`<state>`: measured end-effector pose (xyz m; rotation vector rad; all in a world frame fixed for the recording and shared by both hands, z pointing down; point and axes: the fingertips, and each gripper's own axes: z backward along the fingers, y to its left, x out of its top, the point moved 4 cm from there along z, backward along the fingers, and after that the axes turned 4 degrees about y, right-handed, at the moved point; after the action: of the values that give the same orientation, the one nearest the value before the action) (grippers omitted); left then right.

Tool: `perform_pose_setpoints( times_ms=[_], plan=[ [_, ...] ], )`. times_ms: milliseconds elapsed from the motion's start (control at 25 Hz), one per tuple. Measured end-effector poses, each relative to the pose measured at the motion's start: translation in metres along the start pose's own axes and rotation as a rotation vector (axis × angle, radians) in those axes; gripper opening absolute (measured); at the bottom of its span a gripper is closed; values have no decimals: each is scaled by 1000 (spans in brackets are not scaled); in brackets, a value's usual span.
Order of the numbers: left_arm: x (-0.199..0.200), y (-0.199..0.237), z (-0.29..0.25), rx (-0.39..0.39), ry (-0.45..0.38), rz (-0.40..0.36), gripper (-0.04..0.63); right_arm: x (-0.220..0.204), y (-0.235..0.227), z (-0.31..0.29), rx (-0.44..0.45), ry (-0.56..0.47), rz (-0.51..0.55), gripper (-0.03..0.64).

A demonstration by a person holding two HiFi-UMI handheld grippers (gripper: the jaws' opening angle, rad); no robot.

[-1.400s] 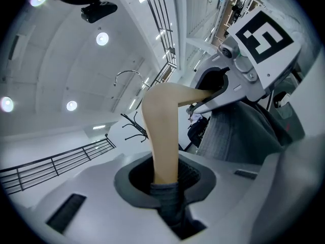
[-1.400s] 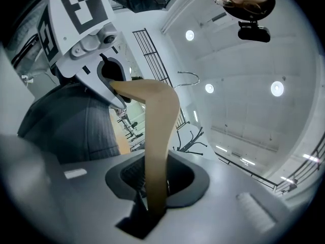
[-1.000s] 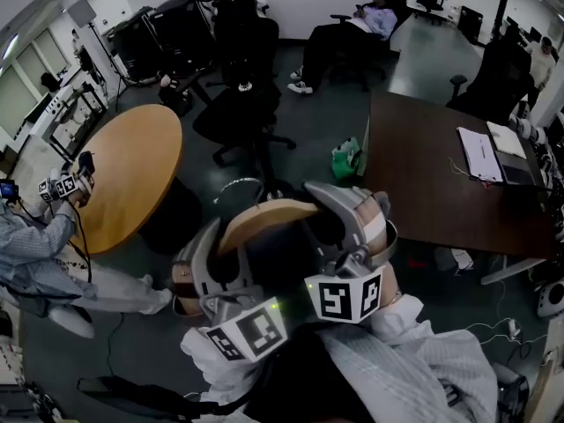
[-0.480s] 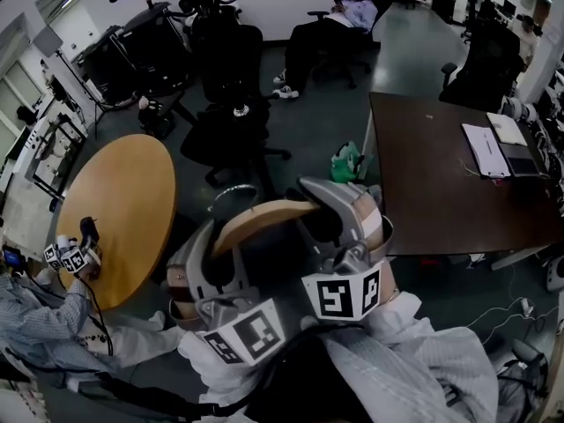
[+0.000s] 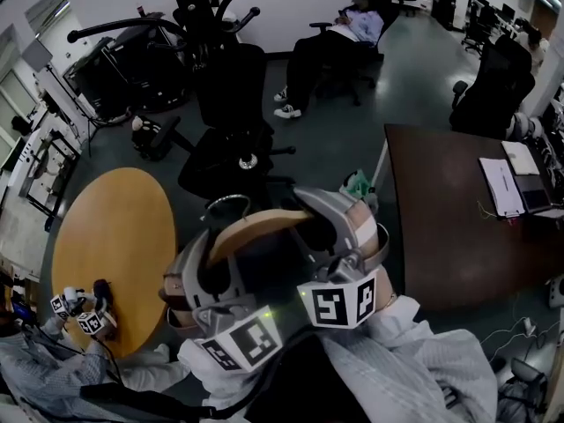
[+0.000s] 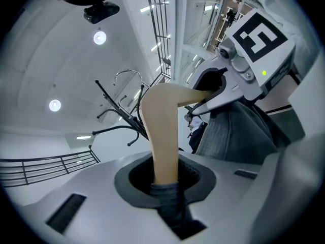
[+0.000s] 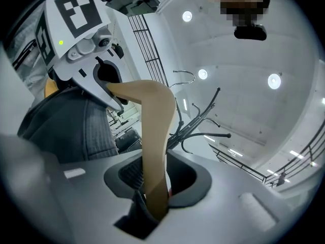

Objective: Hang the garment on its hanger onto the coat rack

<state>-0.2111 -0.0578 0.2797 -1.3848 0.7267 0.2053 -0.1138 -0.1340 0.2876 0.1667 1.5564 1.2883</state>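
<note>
**A:** So why both grippers on one hanger? Seems like overkill.

**B:** Nah, it makes sense. The left gripper (image 6: 165, 184) is clamped on one end of the wooden hanger (image 5: 260, 226), with a bit of dark cloth pinched in too. The right gripper (image 7: 155, 197) has the other end. Its jaws have just been easing open a touch, but the wood looks pressed between them. Holding both ends keeps the bar level, so the garment (image 6: 228, 131) draped on it doesn't slip off a shoulder.

**A:** And where's the garment, exactly?

**B:** Low centre of the head view, hanging under the hanger between the two grippers, close to the person. The metal hook (image 5: 227, 203) sticks out on the far side, toward the coat rack (image 5: 198, 7) at the top of the frame, left of centre. They're well apart, so nothing's hung yet.

**A:** Anything in the way?

**B:** A black chair (image 5: 231, 95) sits just in front of the rack. My guess is they'll have to reach past it and lift the hook over one of those arms.
</note>
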Motion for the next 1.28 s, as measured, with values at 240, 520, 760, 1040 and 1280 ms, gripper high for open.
perform_pose_setpoints(
  times_ms=[240,520,760,1040,1280],
  plan=[
    [-1,21,-82,16,-37,17,61,-17,-27,-78,-31,-20,41,100],
    [-5,38,-147,-4,-109,35,61,-28,-45,-134,-98,9,85,100],
    [-9,58,-191,-63,-200,41,61,-26,-55,-169,-196,63,119,103],
    [-14,76,-231,-108,-267,32,61,-25,-61,-202,-262,124,128,103],
    [-15,73,-257,-105,-261,27,61,-40,-66,-224,-236,142,112,103]
  ],
)
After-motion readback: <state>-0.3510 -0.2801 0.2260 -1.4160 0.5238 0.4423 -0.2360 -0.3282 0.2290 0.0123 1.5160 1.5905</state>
